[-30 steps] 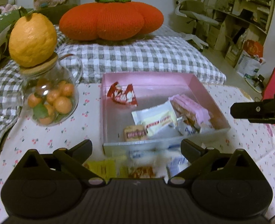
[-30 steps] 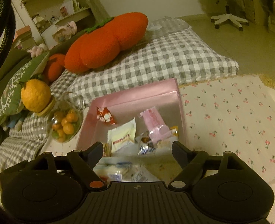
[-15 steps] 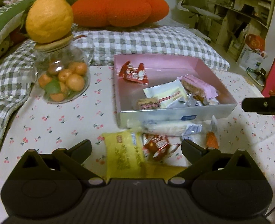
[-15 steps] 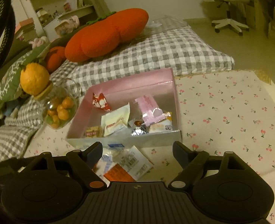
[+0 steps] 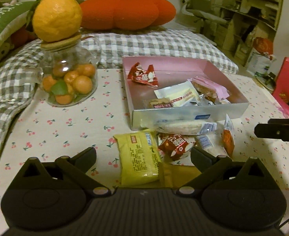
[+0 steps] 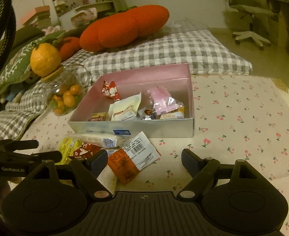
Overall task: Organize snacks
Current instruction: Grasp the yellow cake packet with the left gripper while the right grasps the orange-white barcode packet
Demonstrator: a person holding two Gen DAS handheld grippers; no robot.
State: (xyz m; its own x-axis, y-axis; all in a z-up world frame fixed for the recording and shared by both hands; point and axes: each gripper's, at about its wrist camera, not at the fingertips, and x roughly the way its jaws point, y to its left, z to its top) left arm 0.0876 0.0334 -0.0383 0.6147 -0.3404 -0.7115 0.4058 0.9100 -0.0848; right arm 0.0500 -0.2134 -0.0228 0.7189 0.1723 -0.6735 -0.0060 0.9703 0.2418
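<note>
- Loose snacks lie in a pile on the table, right against the near wall of the pink box [image 5: 189,116]: yellow pack [image 5: 137,159], red candy wrapper [image 5: 174,143], long white-and-blue pack [image 5: 179,126] leaning on the wall, orange-and-white pack [image 6: 132,157].
- Box already holds a batch: red wrapper [image 5: 142,75] at its far left corner, white pack [image 5: 176,95] mid-box, pink pack [image 5: 209,84] toward its right wall, small brown one [image 5: 161,104] at the near wall.
- Judged step: about half done, I'm lining up on the pile in front of the box to pick the next piece.
- My left gripper [image 5: 143,157] is spread wide and empty; yellow pack and red wrapper sit between its fingers, no contact that I can see.
- My right gripper [image 6: 144,160] is also wide and empty; orange-and-white pack is beside its left finger, not pinched.
- Next move, as I see it: each gripper drops onto one pack, closes on the flat film edge, lifts over the box's near wall, lets go inside.
- Risk: packs overlap in front of the box, so a grab may drag a neighbour; the two grippers are close together there.
- Glass jar of oranges [image 5: 69,80] sits left of the box, well clear of the pile.
</note>
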